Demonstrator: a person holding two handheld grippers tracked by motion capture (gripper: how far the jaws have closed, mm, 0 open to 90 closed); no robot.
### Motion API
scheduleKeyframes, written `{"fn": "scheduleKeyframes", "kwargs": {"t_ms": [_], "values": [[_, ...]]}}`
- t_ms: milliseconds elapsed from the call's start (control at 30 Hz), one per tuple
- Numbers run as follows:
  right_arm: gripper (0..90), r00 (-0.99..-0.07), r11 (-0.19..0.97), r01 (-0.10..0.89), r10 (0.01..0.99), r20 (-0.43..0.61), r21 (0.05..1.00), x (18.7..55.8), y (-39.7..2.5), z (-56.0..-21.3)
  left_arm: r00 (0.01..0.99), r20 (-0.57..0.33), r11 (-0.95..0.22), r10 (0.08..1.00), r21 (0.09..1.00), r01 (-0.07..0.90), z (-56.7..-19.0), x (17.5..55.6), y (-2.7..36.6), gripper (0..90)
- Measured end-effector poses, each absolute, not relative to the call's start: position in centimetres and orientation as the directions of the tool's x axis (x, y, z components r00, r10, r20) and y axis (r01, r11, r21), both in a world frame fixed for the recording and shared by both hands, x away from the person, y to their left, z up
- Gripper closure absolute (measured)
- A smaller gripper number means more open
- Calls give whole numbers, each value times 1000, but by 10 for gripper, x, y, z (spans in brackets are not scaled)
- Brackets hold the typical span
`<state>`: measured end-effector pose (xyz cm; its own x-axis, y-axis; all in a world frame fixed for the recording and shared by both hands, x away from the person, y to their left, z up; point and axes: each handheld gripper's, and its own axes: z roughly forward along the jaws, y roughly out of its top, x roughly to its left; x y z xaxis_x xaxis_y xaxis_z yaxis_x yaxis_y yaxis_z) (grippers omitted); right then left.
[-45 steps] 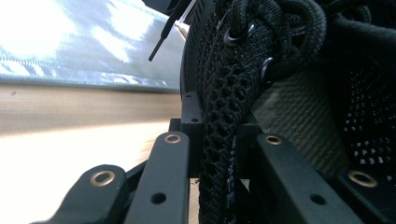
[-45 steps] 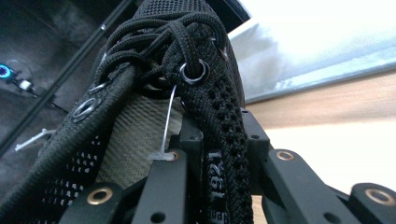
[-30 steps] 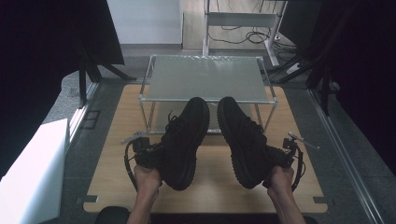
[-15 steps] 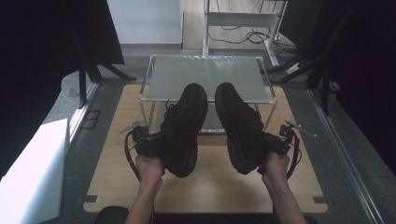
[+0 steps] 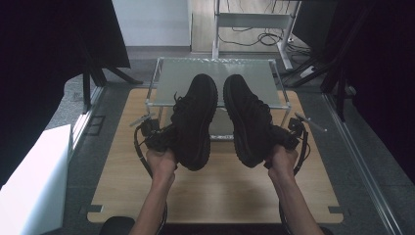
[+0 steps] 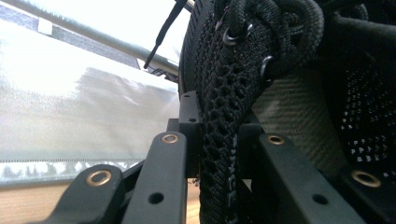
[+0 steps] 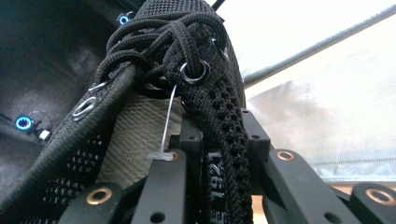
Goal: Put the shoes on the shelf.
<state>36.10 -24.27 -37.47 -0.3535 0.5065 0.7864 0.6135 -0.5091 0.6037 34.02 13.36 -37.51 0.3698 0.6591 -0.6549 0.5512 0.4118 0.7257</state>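
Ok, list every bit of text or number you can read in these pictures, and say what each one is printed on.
"1921": white digits running sideways on the knit collar of the right black sneaker, just above where the right gripper pinches it.
Faint dark lettering on the collar of the left black sneaker, low down between the jaws of the left gripper: too dark and blurred to read.
High view: no legible text.

2 black knit shoes (image 5: 195, 117)

Left shoe (image 6: 224, 121) toe beyond left gripper view's top.
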Motion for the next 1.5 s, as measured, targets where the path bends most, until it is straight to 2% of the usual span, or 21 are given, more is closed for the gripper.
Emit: {"fn": "scheduleKeyframes", "kwargs": {"t_ms": [767,1200,1500], "values": [[766,-288,-539,601,543,789,591,412,-221,-346,279,-655,445,702,710,546,-342,398,122,781],[765,-234,-522,582,627,743,624,447,-208,-332,208,-660,471,722,689,550,-331,431,124,778],[763,-195,-511,572,675,712,642,467,-203,-329,154,-609,436,778,700,566,-322,456,120,771]]}}
